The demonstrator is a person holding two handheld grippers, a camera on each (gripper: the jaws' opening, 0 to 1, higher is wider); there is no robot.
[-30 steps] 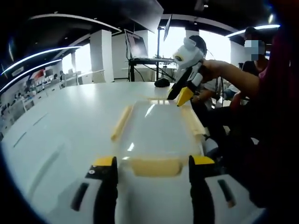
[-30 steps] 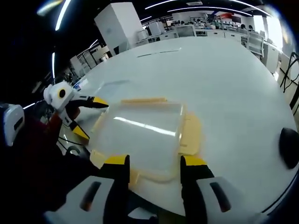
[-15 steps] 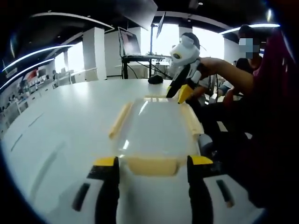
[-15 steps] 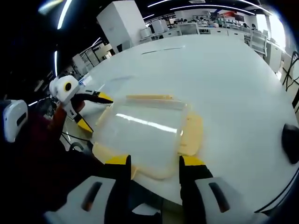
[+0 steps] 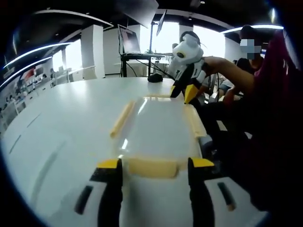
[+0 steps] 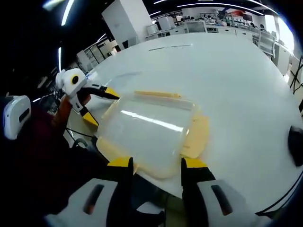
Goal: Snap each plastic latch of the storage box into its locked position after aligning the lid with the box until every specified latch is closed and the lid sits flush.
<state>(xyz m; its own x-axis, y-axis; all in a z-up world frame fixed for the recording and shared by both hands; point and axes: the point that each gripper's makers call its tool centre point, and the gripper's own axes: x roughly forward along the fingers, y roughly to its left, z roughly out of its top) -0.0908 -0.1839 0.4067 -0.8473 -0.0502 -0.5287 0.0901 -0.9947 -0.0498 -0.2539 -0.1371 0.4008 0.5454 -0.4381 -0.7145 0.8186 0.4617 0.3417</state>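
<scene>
A: Where does the box sit?

B: The clear storage box (image 5: 156, 130) with its see-through lid (image 6: 147, 135) lies on the white counter (image 5: 61, 127), near the edge by the person. The left gripper view looks along its length: a yellow latch (image 5: 152, 167) lies between the left tool's (image 5: 152, 165) jaws, and another latch (image 5: 122, 118) runs along the far side.

A: And the other view?

B: The right gripper view takes the box from the opposite end. It shows a wide latch flap (image 6: 195, 137) lying flat on the counter and a dark object (image 6: 296, 152) at the counter's edge. The left gripper view instead shows a stand with a screen (image 5: 129, 42) and seated people behind.

A: How do the tools stand?

B: The left tool is spread wide and grips nothing. The right tool (image 6: 154, 165) is spread too, its tips at the box's near rim; whether they touch it cannot be told. In the left gripper view it hovers at the far right corner.

A: Any change from half a second ago?

B: Little. The box lies as before, and both tools are spread as they were.
</scene>
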